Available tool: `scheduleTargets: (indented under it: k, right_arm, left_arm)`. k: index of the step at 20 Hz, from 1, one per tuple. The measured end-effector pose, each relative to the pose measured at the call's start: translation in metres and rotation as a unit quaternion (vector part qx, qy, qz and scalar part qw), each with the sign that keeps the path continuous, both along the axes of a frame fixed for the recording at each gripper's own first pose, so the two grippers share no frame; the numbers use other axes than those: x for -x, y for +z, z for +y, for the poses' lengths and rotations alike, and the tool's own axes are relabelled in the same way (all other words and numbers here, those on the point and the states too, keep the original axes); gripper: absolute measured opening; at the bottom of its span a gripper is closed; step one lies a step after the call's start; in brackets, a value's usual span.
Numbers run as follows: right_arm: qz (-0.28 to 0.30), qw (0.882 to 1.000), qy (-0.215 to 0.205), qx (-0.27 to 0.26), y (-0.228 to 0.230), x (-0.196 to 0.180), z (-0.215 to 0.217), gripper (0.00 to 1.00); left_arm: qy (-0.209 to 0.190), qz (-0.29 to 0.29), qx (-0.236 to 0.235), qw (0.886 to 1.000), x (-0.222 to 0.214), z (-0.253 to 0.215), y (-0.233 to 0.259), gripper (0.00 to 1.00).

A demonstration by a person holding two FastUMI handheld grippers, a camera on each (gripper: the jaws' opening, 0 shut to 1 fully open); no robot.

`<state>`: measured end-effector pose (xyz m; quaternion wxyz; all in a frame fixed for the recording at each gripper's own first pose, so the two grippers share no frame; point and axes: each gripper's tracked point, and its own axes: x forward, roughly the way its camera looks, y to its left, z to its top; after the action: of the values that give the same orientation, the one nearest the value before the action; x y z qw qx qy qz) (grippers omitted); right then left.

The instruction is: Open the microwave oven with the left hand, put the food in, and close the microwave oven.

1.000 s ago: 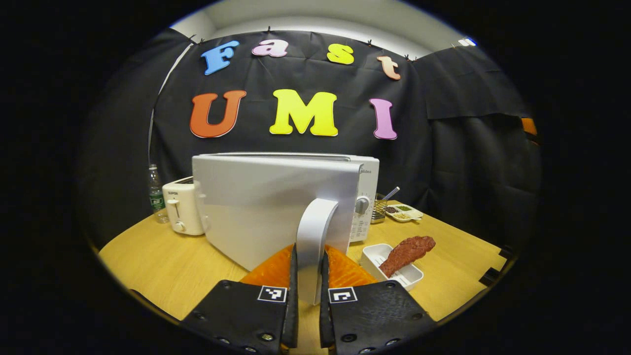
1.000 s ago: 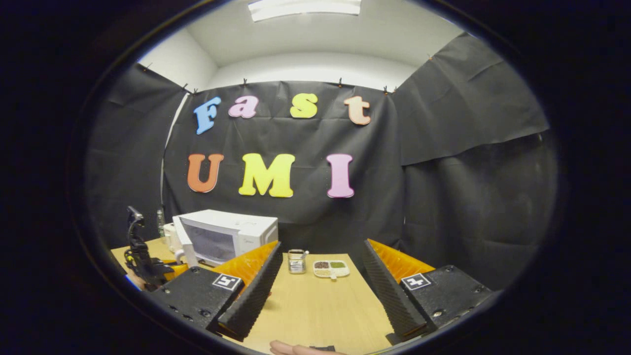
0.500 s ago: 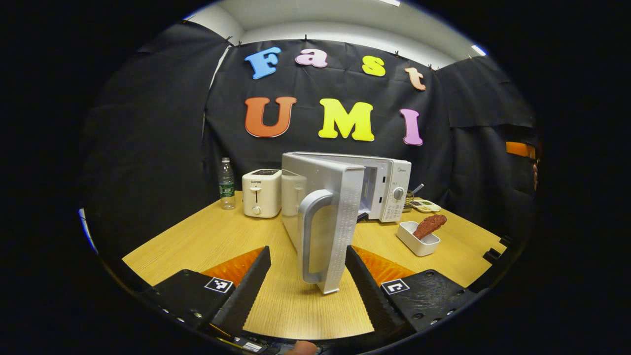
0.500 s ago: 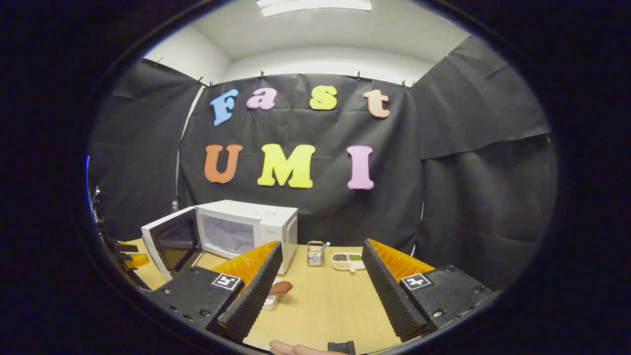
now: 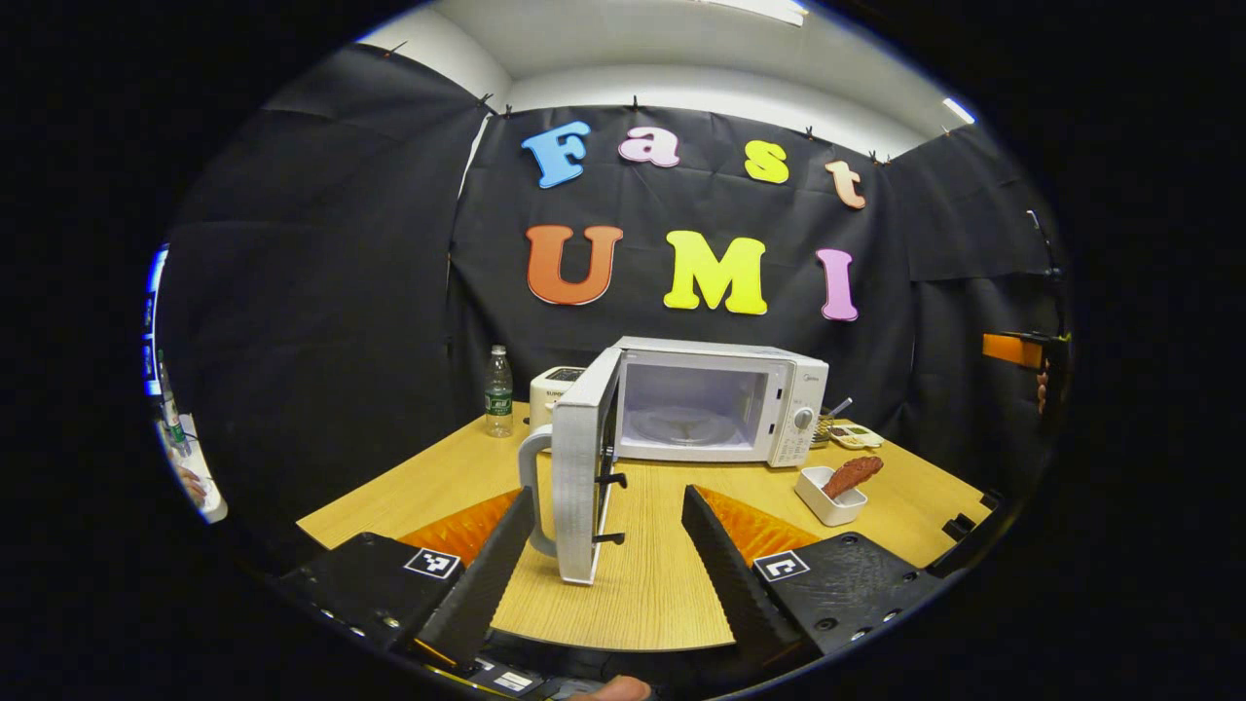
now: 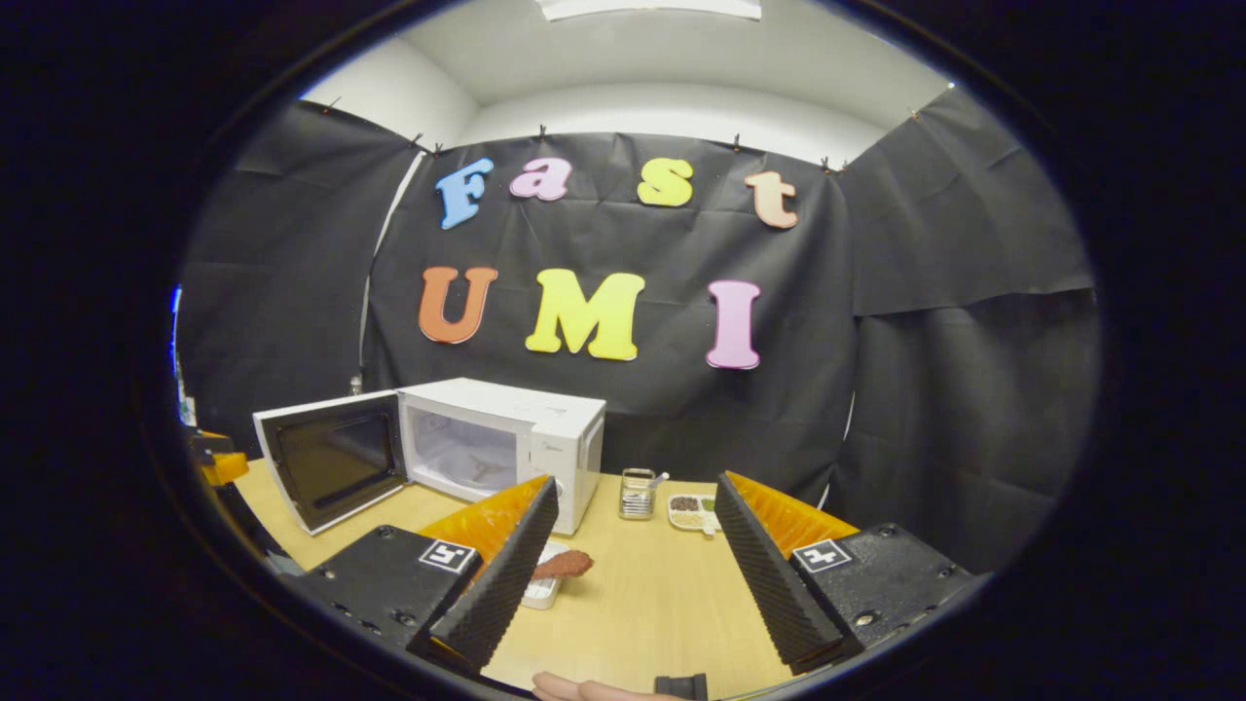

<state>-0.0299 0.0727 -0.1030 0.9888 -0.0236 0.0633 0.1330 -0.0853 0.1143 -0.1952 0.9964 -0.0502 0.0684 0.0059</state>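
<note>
Now the white boxy microwave oven (image 5: 720, 404) stands open, its door (image 5: 581, 467) swung wide at twelve o'clock. Both the left gripper (image 5: 605, 565) and right gripper (image 6: 628, 565) gape wide, empty. The reddish-brown meat piece (image 5: 852, 475) overhangs its small white rectangular dish (image 5: 827, 495) at two o'clock; it looks light, soft, perhaps greasy, so grip the stiff dish rim.

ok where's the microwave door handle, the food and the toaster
microwave door handle (image 5: 529, 492), left gripper view, on the curved grip's outer edge
food (image 5: 853, 474), left gripper view, on the middle of the brown piece in its white dish
toaster (image 5: 553, 387), left gripper view, on its front face
</note>
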Motion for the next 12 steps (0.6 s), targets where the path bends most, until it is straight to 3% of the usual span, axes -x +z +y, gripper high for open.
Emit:
scheduleTargets:
  k: [1,2,8,9,12]
  right_arm:
    - [0.003,1.000,0.000,0.003,-0.002,-0.004,0.000,1.00]
    - [0.006,1.000,-0.001,0.004,-0.004,-0.008,-0.001,0.95]
    - [0.054,0.999,0.001,0.003,-0.032,-0.034,0.002,0.95]
    - [0.066,0.998,0.005,0.003,-0.039,-0.040,0.005,1.00]
    - [0.114,0.993,0.026,0.004,-0.067,-0.055,0.014,1.00]
  left_arm:
    - [-0.005,-0.002,-0.001,1.000,0.002,-0.005,0.005,0.93]
    - [-0.005,-0.003,-0.003,1.000,0.003,-0.008,0.009,0.93]
    - [-0.012,-0.022,-0.014,1.000,0.002,-0.030,0.044,0.93]
    - [-0.016,-0.028,-0.014,0.999,0.000,-0.037,0.052,0.93]
    - [-0.029,-0.047,-0.013,0.998,-0.003,-0.060,0.075,0.93]
